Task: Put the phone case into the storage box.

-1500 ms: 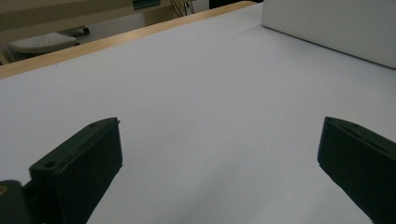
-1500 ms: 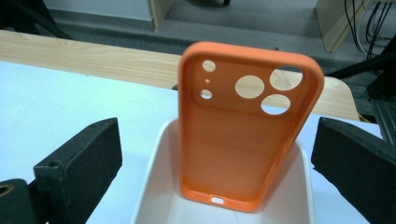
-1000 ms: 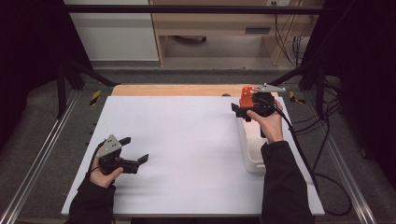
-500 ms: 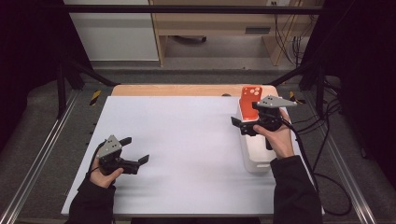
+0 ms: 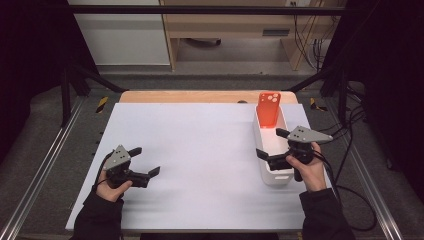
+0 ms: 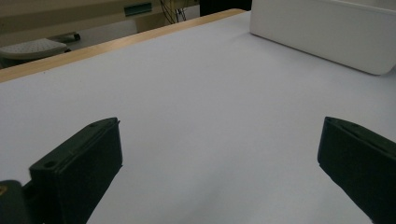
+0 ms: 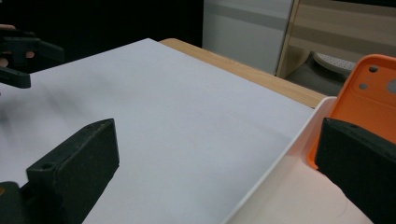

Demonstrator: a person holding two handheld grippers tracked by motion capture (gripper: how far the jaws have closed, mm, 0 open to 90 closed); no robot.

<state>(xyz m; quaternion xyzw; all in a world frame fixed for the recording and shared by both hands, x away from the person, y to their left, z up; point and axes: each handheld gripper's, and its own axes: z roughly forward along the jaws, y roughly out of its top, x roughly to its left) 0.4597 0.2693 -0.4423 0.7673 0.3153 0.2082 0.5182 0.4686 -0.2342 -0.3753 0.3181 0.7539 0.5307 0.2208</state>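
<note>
Orange phone case [image 5: 269, 109] stands in the far end of the white bin [image 5: 262, 150], leaning back against the bin's far wall. Long axis runs up and slightly away from the person; camera cut-outs sit at the top end, open side not determinable. In the right gripper view the phone case [image 7: 369, 100] rises from the bin floor just behind the right-hand jaw, cut-outs near its upper edge.

White bin lies on the right part of the desk [image 5: 200, 150], long axis running from the person's side toward the far edge. In the left gripper view the bin [image 6: 322, 32] appears as a white wall at upper right, well apart from that gripper.

Right gripper [image 5: 274, 145]: held over the near half of the bin, jaws spread wide and holding nothing. One jaw is over the bin interior, the other out past the bin's left rim above the white desk surface. Apart from the phone case.

Left gripper [image 5: 146, 162]: low over the near left part of the desk, jaws spread wide, nothing between them. In the right gripper view the left gripper [image 7: 21, 51] sits at the far left.
</note>
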